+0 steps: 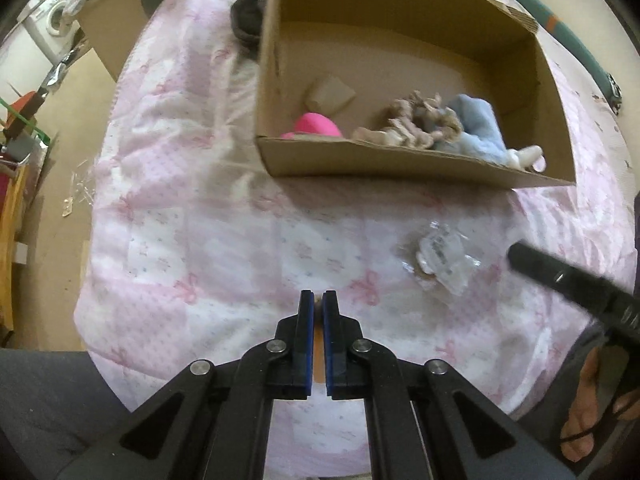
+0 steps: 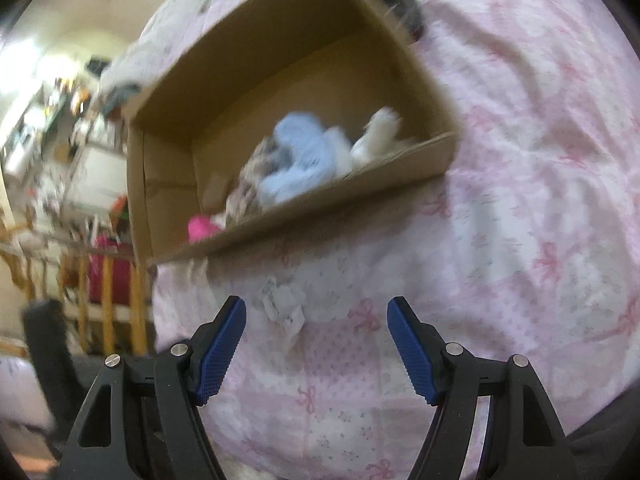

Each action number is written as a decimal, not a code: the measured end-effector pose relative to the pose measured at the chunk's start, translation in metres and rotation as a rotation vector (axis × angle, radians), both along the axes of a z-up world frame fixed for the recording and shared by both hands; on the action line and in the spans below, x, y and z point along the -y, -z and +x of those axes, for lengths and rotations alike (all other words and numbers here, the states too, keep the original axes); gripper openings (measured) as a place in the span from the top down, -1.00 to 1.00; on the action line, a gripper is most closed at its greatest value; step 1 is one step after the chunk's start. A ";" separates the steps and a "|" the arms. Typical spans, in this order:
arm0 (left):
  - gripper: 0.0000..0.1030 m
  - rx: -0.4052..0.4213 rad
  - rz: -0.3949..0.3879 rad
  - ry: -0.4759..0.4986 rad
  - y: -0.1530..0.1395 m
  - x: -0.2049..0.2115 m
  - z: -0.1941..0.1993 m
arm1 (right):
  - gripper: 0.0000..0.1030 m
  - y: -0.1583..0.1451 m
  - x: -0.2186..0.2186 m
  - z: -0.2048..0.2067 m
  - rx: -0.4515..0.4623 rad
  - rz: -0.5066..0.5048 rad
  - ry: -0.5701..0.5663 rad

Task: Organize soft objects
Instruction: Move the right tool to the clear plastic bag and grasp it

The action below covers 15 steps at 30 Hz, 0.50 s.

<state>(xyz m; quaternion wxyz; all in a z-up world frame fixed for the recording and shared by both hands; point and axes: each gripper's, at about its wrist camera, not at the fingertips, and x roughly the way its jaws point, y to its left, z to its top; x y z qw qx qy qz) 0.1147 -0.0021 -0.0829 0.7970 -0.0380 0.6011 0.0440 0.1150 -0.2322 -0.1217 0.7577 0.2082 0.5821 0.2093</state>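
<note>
- Soft objects sit along the near wall of a cardboard box, which rests on a pink-and-white bedspread printed with bows.
- From left to right in the left wrist view, the box holds a bright pink item, a beige frilly fabric bundle, a light blue plush and a white plush piece in the near right corner.
- A small tan piece lies on the box floor behind the pink item; what it is cannot be told.
- A dark fuzzy item lies on the bedspread just outside the box's far left wall.
- A crumpled clear plastic packet with something pale inside lies on the bedspread in front of the box, apart from it.
- The left gripper hangs above the bedspread in front of the box, its blue pads drawn nearly together; a thin orange-tan sliver shows in the narrow gap, too hidden to name or to tell whether it is gripped.
- The right gripper has its jaws spread wide with nothing between them; the packet lies just ahead of its left finger in its own blurred view.
- In the left wrist view a black finger of the right gripper reaches in from the right, near the packet.
- A person's hand shows at the lower right edge.
</note>
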 end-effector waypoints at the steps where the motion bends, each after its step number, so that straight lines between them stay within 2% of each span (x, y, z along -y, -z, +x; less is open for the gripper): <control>1: 0.92 0.002 0.000 -0.007 0.001 -0.005 0.001 | -0.51 0.002 -0.009 0.002 -0.002 -0.016 -0.029; 5: 0.92 0.006 -0.015 -0.039 0.010 -0.003 0.002 | -0.51 0.010 -0.044 0.009 0.021 -0.114 -0.138; 9: 0.92 0.008 0.002 -0.052 0.015 0.002 0.006 | -0.51 0.024 -0.070 0.016 0.046 -0.180 -0.200; 15: 0.92 -0.004 0.013 -0.072 0.020 -0.005 0.005 | -0.51 0.027 -0.106 0.012 0.171 -0.316 -0.297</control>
